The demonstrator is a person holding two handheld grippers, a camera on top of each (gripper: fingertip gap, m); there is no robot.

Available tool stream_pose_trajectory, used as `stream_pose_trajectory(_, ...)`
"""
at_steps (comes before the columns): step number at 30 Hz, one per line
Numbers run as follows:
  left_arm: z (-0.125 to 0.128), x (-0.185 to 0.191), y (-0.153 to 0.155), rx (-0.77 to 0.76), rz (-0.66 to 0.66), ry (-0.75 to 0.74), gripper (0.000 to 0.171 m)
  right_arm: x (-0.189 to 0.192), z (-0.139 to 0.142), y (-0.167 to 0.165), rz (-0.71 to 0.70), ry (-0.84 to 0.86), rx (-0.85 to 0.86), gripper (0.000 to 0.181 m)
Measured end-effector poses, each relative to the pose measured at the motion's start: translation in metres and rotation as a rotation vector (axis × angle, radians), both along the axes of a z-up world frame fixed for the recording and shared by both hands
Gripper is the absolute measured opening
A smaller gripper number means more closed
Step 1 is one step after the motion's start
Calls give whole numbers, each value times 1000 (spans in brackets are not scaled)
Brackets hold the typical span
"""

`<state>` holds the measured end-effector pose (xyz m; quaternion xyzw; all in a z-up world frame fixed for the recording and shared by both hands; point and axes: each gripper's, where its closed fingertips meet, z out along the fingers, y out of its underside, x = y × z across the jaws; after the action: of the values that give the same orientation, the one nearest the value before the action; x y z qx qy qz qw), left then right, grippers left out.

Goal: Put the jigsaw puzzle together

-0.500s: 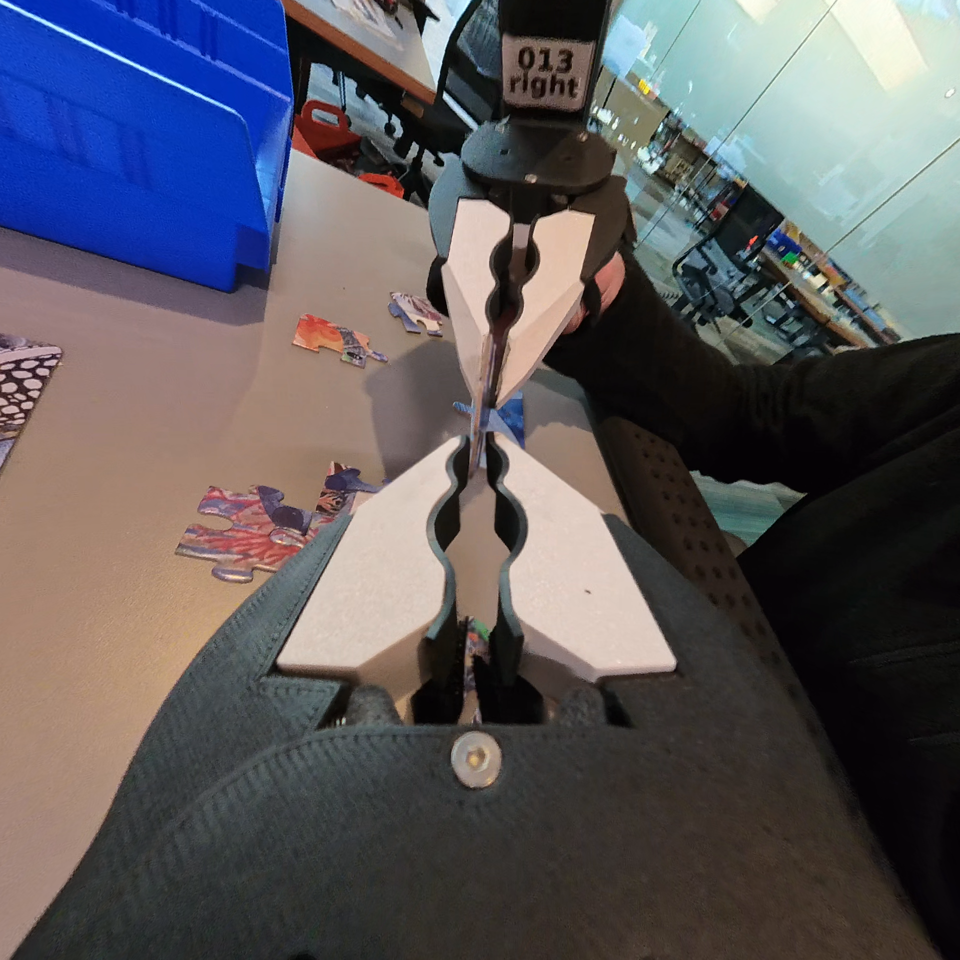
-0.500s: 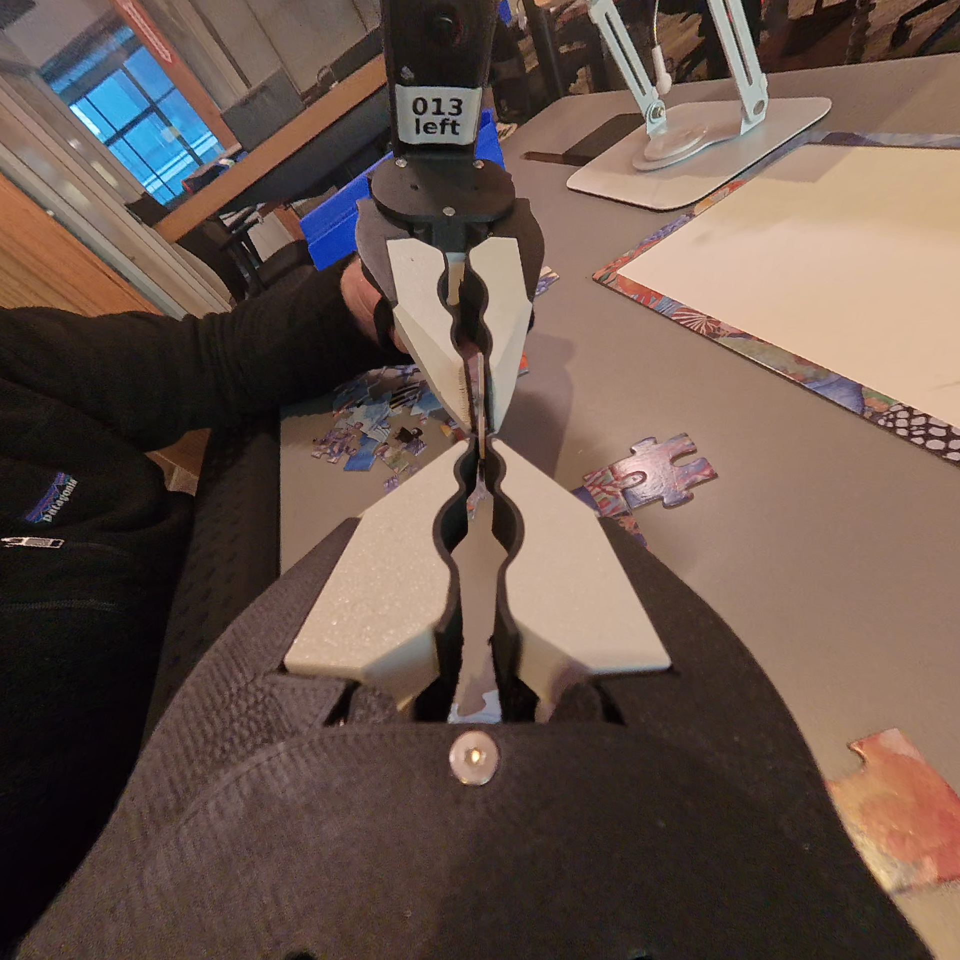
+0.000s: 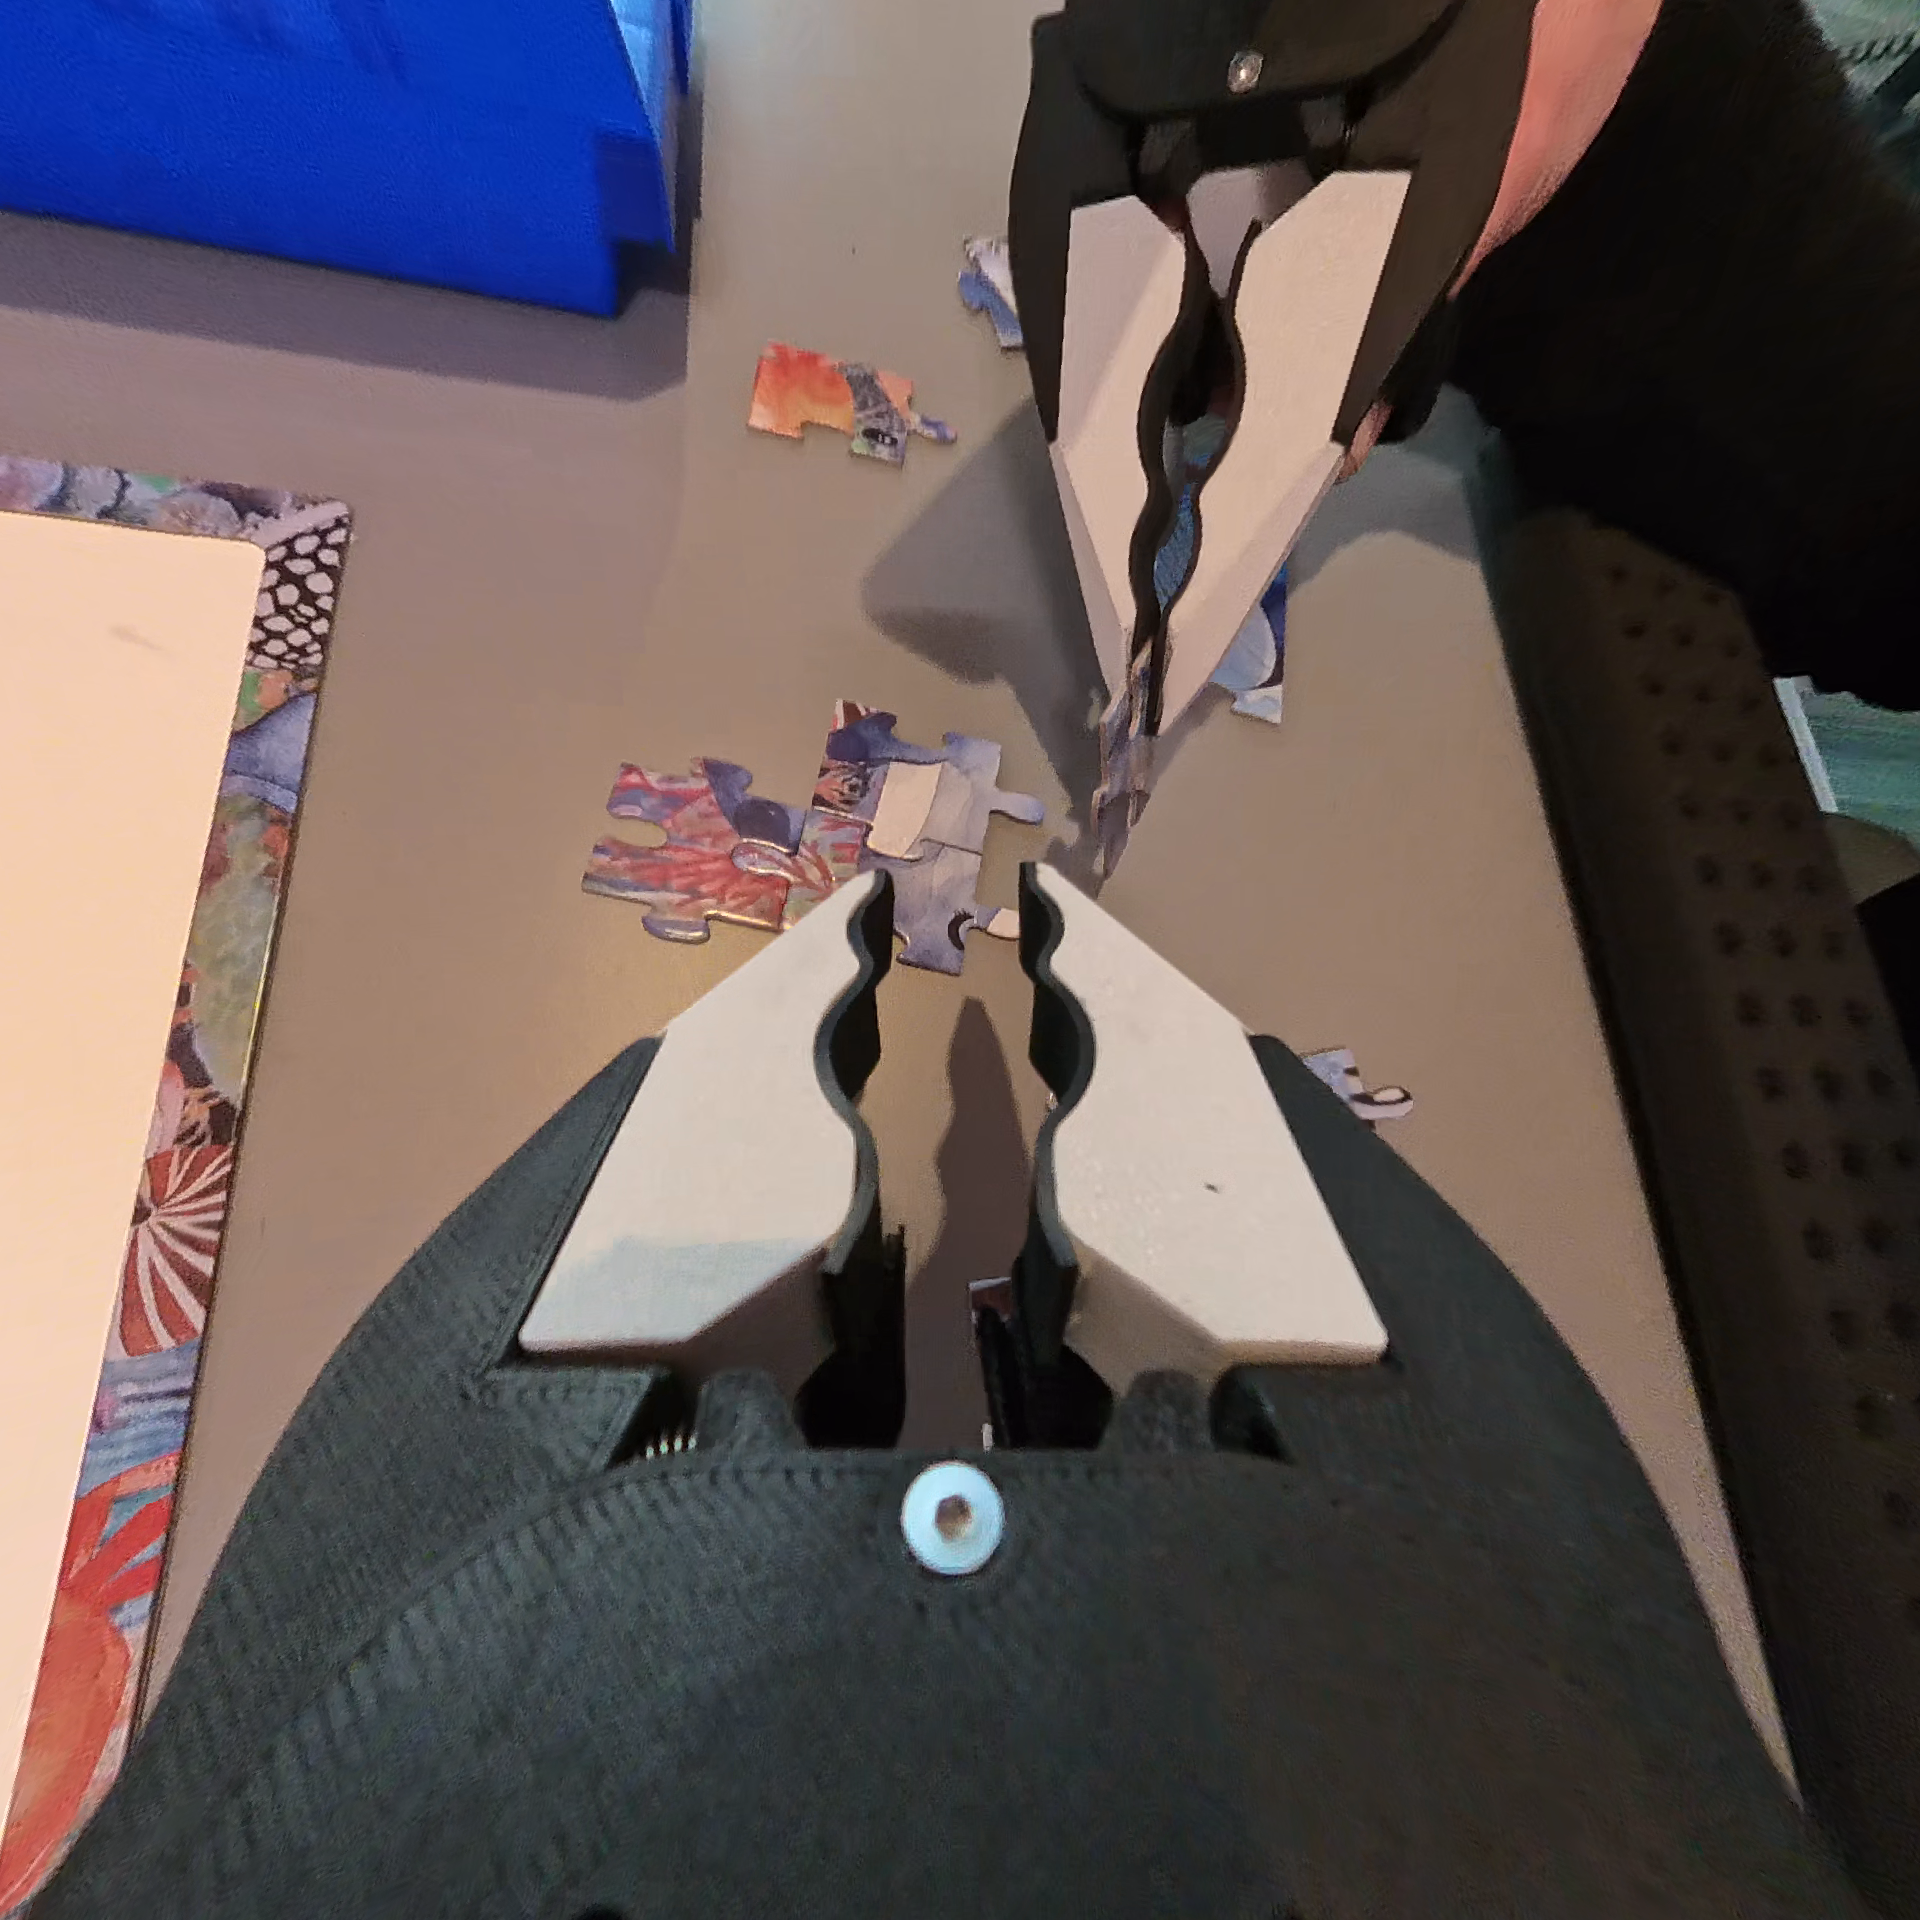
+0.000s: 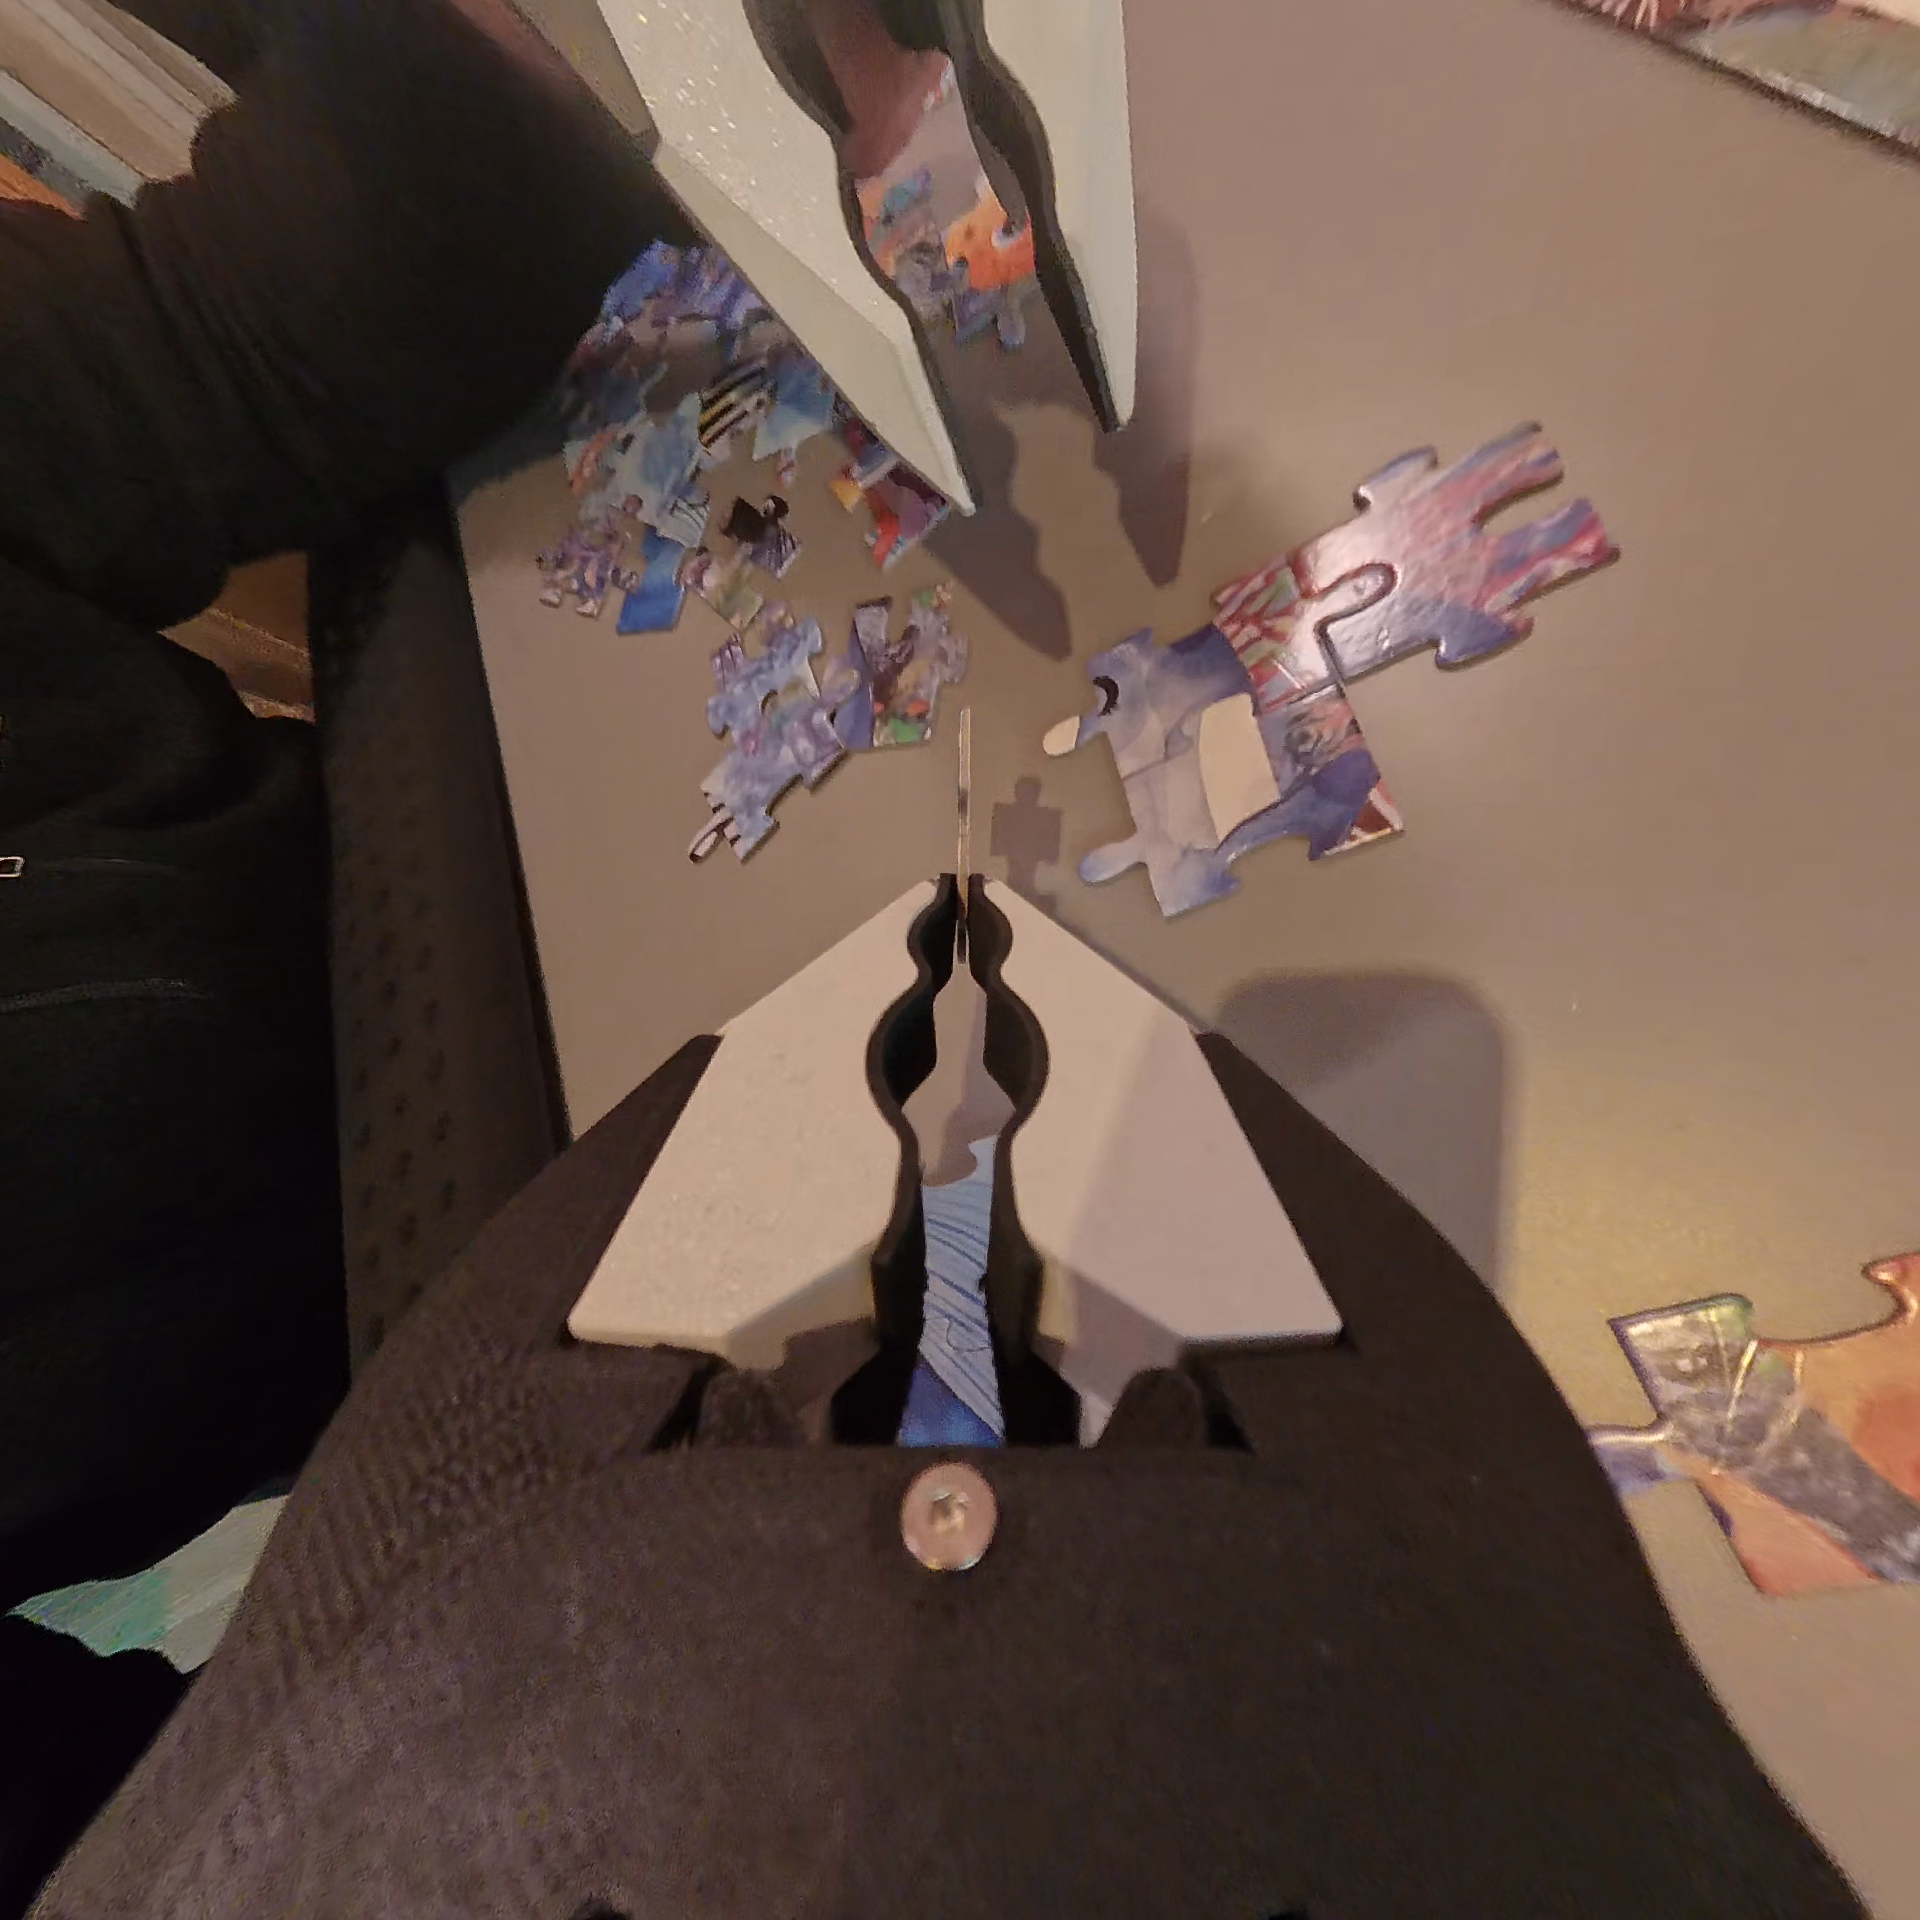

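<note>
A matte grey-brown tabletop fills both views — a glossy blue plastic bin stands at its far left corner, casting soft shadow.

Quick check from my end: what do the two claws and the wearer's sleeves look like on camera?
Both match: the left claw and right claw each have two pale, wedge-shaped fingers tapering to a point, with wavy black inner pads, set in a ribbed black printed body around one silver screw. No cables show. The person wears black sleeves.
</note>
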<state>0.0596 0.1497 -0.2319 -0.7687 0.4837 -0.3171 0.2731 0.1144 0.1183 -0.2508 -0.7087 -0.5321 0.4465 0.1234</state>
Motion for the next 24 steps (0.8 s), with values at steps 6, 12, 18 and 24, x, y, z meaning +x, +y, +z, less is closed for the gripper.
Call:
stream_pose_trajectory(6, -9, -1, -4, -16, -15, 48, 24, -1, -11, -5, 24, -48, -21, 0)
stream_pose_trajectory(12, -22, -3, -16, -32, -59, 131, 28, -3, -15, -8, 40, -60, -24, 0)
stream_pose_trajectory(18, -26, -20, -47, -27, -115, 243, 40, -5, -10, -21, 103, -40, -33, 0)
stream_pose_trajectory(24, -34, -57, -73, -10, -78, 352, 48, -5, -10, -64, 307, -52, -67, 0)
